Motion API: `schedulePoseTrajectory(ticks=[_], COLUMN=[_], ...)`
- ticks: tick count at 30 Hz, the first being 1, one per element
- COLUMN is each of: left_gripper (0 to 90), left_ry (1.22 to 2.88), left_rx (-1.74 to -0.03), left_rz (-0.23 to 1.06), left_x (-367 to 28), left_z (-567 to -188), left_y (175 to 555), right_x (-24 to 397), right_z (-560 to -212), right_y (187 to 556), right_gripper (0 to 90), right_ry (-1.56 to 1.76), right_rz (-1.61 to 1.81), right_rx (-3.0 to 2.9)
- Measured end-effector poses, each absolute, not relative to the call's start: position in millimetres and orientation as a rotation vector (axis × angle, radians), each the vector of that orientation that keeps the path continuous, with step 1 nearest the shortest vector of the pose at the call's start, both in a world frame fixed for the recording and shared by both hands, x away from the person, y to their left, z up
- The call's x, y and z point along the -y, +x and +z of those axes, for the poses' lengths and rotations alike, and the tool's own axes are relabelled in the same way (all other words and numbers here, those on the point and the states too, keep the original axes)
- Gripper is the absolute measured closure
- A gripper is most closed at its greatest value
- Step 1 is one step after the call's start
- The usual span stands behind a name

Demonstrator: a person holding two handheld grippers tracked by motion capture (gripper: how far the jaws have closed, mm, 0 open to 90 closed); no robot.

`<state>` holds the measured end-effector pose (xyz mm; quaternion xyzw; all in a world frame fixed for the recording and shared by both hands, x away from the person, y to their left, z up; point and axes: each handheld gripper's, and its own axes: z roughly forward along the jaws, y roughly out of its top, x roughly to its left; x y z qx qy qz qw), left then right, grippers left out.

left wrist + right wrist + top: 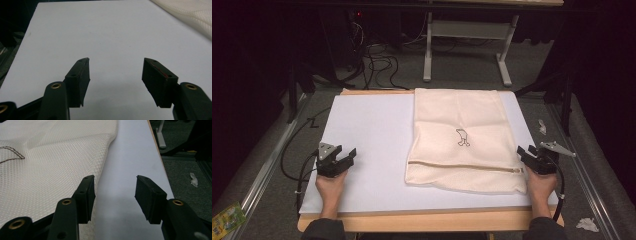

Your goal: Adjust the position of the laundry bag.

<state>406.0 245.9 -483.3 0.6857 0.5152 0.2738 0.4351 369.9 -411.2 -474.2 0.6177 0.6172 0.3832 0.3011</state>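
A cream mesh laundry bag (462,140) lies flat on the white board (372,135) that covers the table, over the board's right half. Its far edge runs along the board's far edge, and its near edge stops short of the near edge. A closed zipper (462,167) crosses the bag close to its near edge, its pull at the right end. A small dark embroidered figure (462,137) sits near the bag's middle.

The right gripper (529,156) rests at the board's right edge, just beside the bag's near right corner. Its jaws stand wide apart with nothing between them. In the right gripper view, one jaw sits at the bag's (50,165) side edge and the other over bare board (130,170); whether the jaw touches the fabric cannot be told.

The left gripper (343,159) rests on the board's left half, toward the near edge and well apart from the bag. Its jaws are also spread, with bare white board (100,37) between them. A corner of the bag (195,12) shows at the top right of the left gripper view.

Cables (377,62) and a grey table frame (467,30) stand on the floor beyond the far edge.
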Motion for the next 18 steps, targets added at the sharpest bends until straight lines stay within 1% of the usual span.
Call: schedulePoseTrajectory(ticks=[12,15,18], left_gripper=[38.8,40.2,41.1], left_ry=[1.718,1.75,1.782], left_rx=[-1.301,-1.303,-1.308], left_rz=[0.648,0.604,0.595], left_x=[-246.9,-247.2,-245.2], left_z=[-482.8,-482.8,-483.0], left_y=[409.7,412.9,415.3], right_x=[412.5,413.0,413.2], right_z=[-473.7,-473.7,-473.3], right_y=[370.6,373.1,374.1], right_gripper=[52.0,52.8,54.2], right_ry=[1.653,1.67,1.672], right_rz=[1.027,1.015,1.01], right_rx=[-1.638,-1.647,-1.651])
